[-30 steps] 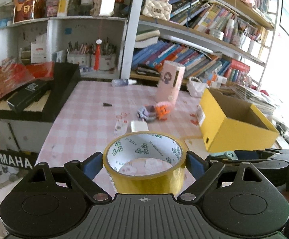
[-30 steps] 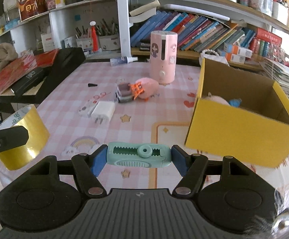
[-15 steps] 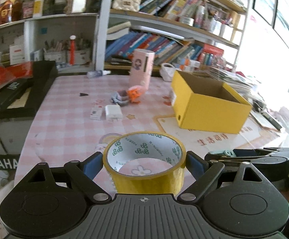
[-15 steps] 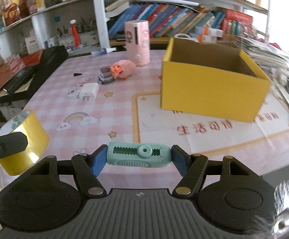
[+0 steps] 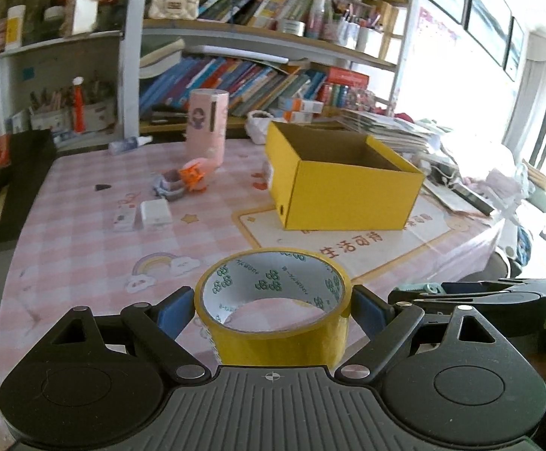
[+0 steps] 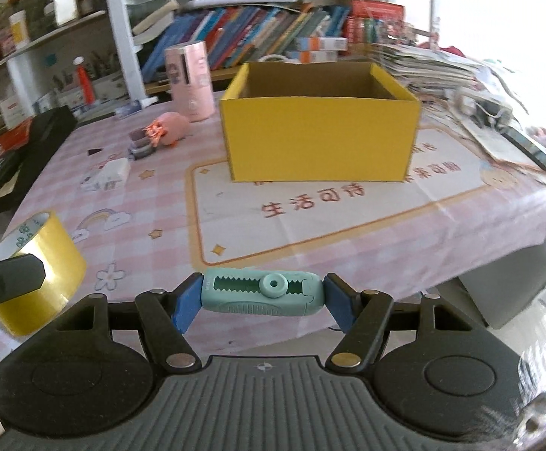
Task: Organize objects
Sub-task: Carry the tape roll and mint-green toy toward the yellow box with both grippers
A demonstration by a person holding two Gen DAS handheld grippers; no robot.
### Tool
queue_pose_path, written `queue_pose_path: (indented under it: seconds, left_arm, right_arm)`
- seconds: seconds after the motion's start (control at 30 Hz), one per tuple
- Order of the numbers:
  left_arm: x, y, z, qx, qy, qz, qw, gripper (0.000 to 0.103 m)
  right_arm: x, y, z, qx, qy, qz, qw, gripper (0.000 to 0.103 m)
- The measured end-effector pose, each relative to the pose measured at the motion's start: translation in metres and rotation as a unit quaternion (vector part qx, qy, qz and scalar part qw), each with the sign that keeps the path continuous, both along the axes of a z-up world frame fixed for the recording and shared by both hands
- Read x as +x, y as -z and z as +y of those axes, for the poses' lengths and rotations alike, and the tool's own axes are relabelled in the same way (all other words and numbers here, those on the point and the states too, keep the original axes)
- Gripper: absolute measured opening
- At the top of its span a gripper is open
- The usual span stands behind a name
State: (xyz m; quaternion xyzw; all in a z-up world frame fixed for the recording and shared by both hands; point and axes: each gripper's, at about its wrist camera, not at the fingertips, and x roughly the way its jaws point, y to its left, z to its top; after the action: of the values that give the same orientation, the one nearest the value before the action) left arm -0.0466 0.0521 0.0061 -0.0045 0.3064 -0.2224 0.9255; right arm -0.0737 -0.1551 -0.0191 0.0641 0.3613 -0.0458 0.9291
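Cluttered pink tablecloth (image 6: 160, 203), left tongs (image 5: 273, 310) clamping tape roll (image 5: 273, 300), right tongs (image 6: 261, 295) pinching teal cutter (image 6: 261, 293), box (image 6: 321, 127) contents hidden

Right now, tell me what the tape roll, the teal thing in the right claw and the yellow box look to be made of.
Tape roll: glossy yellow plastic film wound on a white printed core, probably card.
Teal thing: matte moulded plastic, judging by its toothed slot and ribbed grip.
Yellow box: cardboard; smooth yellow outside, raw brown inside, folded edges.
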Motion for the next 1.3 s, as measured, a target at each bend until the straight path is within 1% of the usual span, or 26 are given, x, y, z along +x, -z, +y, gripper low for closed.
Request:
queue_pose_path:
  seconds: [0.37,0.67,0.87,1.0,1.13,1.3]
  left_arm:
    - [0.01,0.0,-0.019,-0.002,0.03,0.002,0.9996,0.09]
    - [0.024,-0.002,-0.036,-0.004,0.043,-0.003,0.9991,0.09]
    - [0.036,-0.006,-0.051,-0.006,0.051,-0.016,0.9986,0.09]
    - [0.047,-0.014,-0.063,-0.011,0.055,-0.033,0.9979,0.09]
    - [0.062,-0.023,-0.076,-0.014,0.056,-0.05,0.9971,0.09]
    - [0.082,-0.034,-0.092,-0.017,0.055,-0.073,0.9956,0.09]
  right_arm:
    - [-0.005,0.001,-0.019,-0.001,0.03,0.007,1.0,0.066]
    - [0.004,0.0,-0.033,-0.004,0.04,0.009,0.999,0.066]
    - [0.016,-0.002,-0.049,-0.004,0.049,0.009,0.999,0.066]
    - [0.027,-0.005,-0.063,-0.003,0.056,0.004,0.998,0.066]
    - [0.041,-0.013,-0.079,-0.005,0.061,-0.008,0.998,0.066]
    - [0.063,-0.025,-0.096,-0.01,0.055,-0.029,0.998,0.066]
